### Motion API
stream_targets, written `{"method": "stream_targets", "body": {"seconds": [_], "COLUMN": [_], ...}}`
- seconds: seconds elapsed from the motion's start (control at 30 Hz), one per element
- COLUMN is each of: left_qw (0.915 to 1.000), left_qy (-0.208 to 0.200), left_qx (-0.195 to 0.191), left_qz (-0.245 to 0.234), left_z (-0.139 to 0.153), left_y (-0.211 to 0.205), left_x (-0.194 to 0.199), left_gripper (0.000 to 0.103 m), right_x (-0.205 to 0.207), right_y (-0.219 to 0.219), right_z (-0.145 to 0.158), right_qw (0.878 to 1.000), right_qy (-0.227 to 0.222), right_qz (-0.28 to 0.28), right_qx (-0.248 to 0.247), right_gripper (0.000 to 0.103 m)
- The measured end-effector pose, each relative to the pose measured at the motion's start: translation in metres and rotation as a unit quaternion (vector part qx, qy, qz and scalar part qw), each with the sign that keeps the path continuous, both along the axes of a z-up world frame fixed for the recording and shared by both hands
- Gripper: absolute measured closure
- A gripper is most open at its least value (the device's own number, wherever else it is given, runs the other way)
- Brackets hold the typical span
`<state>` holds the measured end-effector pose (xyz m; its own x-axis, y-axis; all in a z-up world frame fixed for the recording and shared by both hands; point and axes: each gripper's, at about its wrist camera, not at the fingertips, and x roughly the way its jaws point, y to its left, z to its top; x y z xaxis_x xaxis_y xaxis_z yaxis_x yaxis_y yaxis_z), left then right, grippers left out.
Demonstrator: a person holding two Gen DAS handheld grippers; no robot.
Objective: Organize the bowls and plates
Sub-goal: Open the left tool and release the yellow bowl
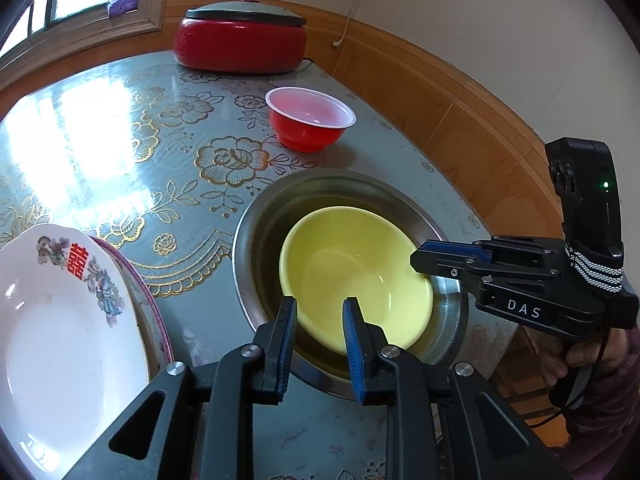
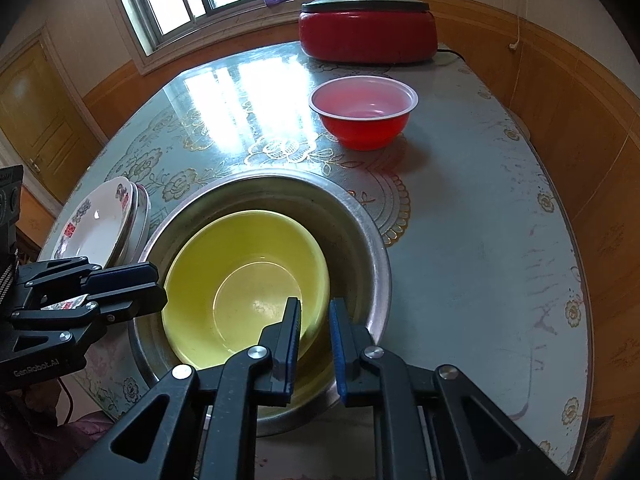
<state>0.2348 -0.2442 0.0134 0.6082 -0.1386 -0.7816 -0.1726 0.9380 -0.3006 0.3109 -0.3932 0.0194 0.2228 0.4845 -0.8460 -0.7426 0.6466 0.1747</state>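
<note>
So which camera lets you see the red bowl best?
The right wrist view. There the red bowl sits whole and unblocked on the table, and you look down into it. The left wrist view also shows the whole bowl, but it looks smaller and sits more side-on, so less of its inside shows.

Bare tabletop (image 2: 480, 240) fills the right of the right-wrist frame — open passage. Red bowl (image 2: 364, 112) and red cooker (image 2: 368, 36) block the top; 1 plate stack (image 2: 104, 224) crowds the left.
</note>
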Motion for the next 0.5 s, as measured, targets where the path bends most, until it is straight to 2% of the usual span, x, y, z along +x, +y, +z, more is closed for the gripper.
{"method": "stream_targets", "body": {"seconds": [0.27, 0.4, 0.5], "left_qw": [0.9997, 0.9993, 0.9989], "left_qy": [-0.005, -0.008, -0.006], "left_qx": [0.021, 0.034, 0.043], "left_qz": [0.010, 0.015, 0.020], "left_z": [0.0033, 0.0058, 0.0068], "left_y": [0.0006, -0.0001, 0.0003], "left_x": [-0.0014, -0.0008, 0.0004], "left_gripper": [0.076, 0.072, 0.068], "right_x": [0.0015, 0.0016, 0.0029], "right_y": [0.0011, 0.0001, -0.0032], "right_z": [-0.0018, 0.0005, 0.0051], "right_qw": [1.000, 1.000, 0.999], "right_qy": [0.009, 0.010, 0.009], "right_qz": [-0.005, -0.012, -0.020], "right_qx": [0.014, 0.026, 0.045], "right_gripper": [0.088, 0.079, 0.078]}}
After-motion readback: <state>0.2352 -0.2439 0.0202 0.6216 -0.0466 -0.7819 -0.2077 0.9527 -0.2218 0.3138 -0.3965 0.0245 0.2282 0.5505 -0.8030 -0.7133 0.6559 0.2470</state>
